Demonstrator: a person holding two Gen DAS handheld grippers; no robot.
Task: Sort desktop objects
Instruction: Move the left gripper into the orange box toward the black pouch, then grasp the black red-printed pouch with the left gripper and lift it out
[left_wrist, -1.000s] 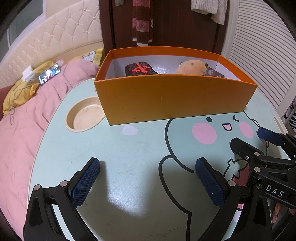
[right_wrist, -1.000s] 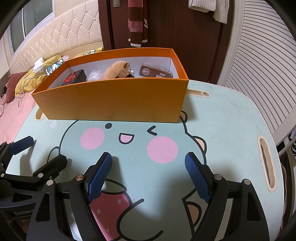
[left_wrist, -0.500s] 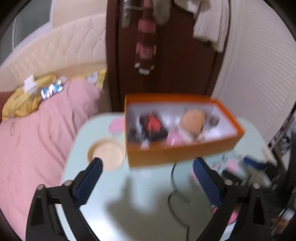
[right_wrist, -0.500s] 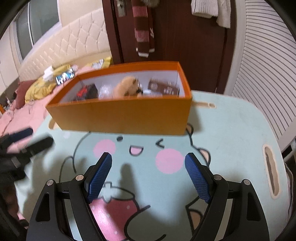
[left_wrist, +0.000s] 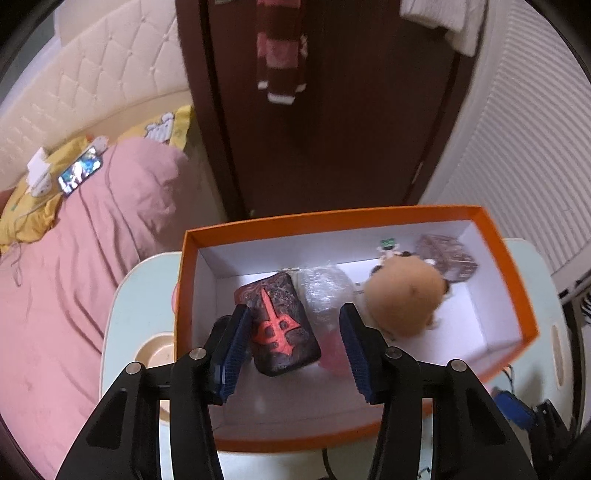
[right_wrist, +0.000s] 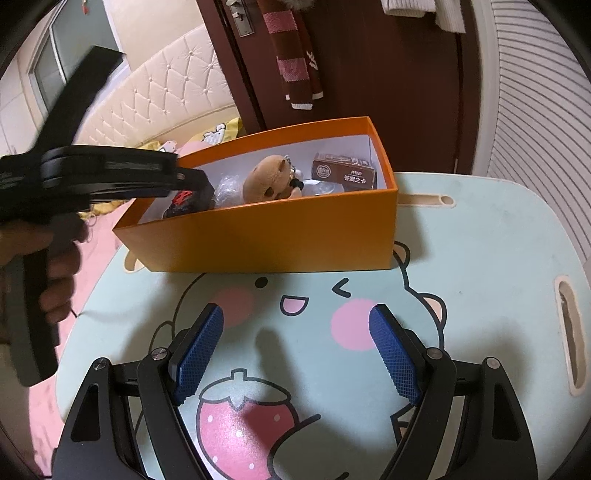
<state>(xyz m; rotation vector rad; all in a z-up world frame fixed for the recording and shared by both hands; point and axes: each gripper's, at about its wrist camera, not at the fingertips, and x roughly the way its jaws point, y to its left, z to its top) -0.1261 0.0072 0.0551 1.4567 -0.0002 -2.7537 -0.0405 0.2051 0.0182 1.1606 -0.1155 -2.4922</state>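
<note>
An orange box (left_wrist: 517, 280) (right_wrist: 280, 236) stands on the cartoon-print table (right_wrist: 480, 258). Inside it lie a dark case with a red emblem (left_wrist: 277, 325), a clear bubble-wrap bundle (left_wrist: 325, 291), a brown plush toy (left_wrist: 402, 295) (right_wrist: 269, 181), a pink item (left_wrist: 332, 354) and a brown card box (left_wrist: 447, 258) (right_wrist: 343, 173). My left gripper (left_wrist: 295, 350) is open above the box, its fingers either side of the dark case; it also shows in the right wrist view (right_wrist: 199, 184). My right gripper (right_wrist: 295, 354) is open and empty over the table.
A round cream cup recess (left_wrist: 155, 350) lies in the table left of the box. A bed with pink bedding (left_wrist: 74, 277) and a phone (left_wrist: 79, 173) lies to the left. A dark door (left_wrist: 325, 103) with a scarf stands behind. A handle slot (right_wrist: 570, 328) is at the table's right edge.
My left gripper has risen from the table and moved forward over the orange box, now above the dark case. My right gripper has lifted slightly and stays open.
</note>
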